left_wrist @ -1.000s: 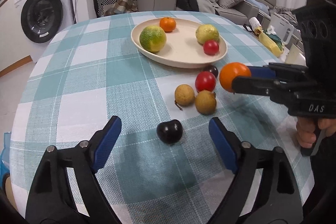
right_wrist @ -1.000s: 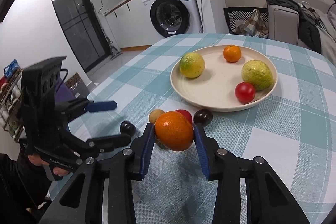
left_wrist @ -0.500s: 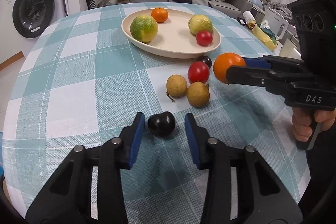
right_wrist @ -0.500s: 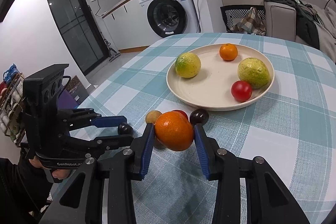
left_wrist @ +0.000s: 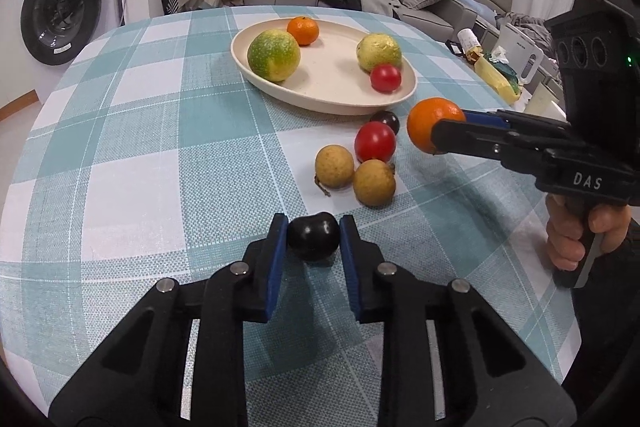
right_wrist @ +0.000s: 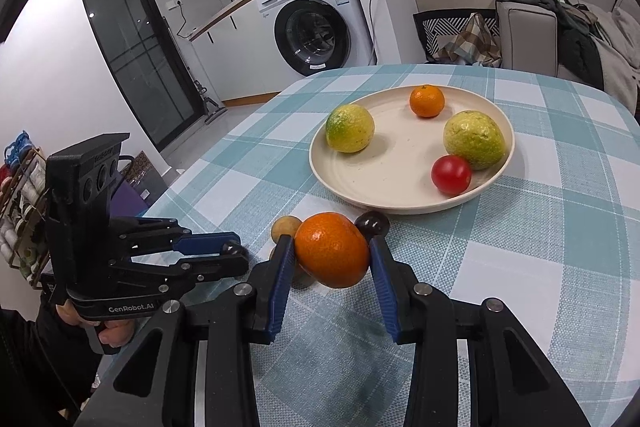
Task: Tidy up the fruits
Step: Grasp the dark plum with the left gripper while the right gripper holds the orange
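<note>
two grippers loaded, plate ahead

the left gripper (left_wrist: pixel 313 233) has its blue-padded fingers closed narrowly on a small, glossy, dark purple round fruit (left_wrist: pixel 313 235), which sits at or just above the teal-and-white checked tablecloth (left_wrist: pixel 132 131); whether it is lifted off cannot be told. the right gripper (right_wrist: pixel 332 255) grips a round orange citrus fruit (right_wrist: pixel 332 250) between its pads and holds it clear of the cloth.

the relation that governs the coming move: the shallow, oval, cream-coloured plate (left_wrist: pixel 280 95) lies straight ahead of both grippers, across the loose cluster of fruit. the right gripper, with the orange, is near the plate's front rim; the left gripper is well apart from it, behind two tan, rough-skinned round fruits (left_wrist: pixel 354 175), a red tomato-like fruit (left_wrist: pixel 375 142) and a second dark fruit (left_wrist: pixel 386 121). the plate's long axis runs across the left wrist view, from far left to near right. it already carries two green-yellow citrus fruits, a small orange and a small red fruit, with bare space at its centre.

judgement: the right hand is better placed to deposit first; the left must pass over or round the cluster.
</note>
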Available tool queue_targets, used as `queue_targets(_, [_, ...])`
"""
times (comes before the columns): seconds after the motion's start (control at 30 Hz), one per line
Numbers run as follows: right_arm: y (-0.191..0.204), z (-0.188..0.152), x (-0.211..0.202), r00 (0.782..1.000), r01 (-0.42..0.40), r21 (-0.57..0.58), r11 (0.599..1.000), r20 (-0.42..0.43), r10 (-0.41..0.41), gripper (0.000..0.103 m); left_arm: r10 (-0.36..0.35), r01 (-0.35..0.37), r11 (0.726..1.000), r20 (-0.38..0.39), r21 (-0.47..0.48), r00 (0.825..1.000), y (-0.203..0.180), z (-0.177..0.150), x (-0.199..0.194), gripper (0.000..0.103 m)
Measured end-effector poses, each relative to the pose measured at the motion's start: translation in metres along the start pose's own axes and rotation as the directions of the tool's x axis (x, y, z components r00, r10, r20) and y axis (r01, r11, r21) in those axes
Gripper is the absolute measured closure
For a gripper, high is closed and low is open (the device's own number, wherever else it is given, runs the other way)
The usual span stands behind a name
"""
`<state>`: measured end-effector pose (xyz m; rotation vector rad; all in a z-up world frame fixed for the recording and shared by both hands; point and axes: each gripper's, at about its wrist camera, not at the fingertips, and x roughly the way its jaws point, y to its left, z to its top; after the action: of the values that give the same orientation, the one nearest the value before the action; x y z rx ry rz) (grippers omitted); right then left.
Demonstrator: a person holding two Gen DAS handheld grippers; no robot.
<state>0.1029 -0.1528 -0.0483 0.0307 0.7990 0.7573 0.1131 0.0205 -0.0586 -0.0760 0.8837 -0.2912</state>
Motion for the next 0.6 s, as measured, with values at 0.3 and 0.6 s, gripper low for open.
queue_targets(0.3, [-0.008, 0.004, -0.011, 0.996, 0.041, 0.036, 0.999, 0.072, -0.043, 0.064, -0.001, 0.001, 1.000, 0.084, 0.002, 0.996, -0.007, 0.008, -0.014, 0.080])
queue_targets(0.6, [-0.021, 0.009, -0.028, 0.975, 0.109, 0.105, 0.988, 0.180, -0.127, 0.064, 0.017, -0.017, 1.000, 0.207, 0.001, 0.978, -0.023, 0.036, -0.023, 0.080])
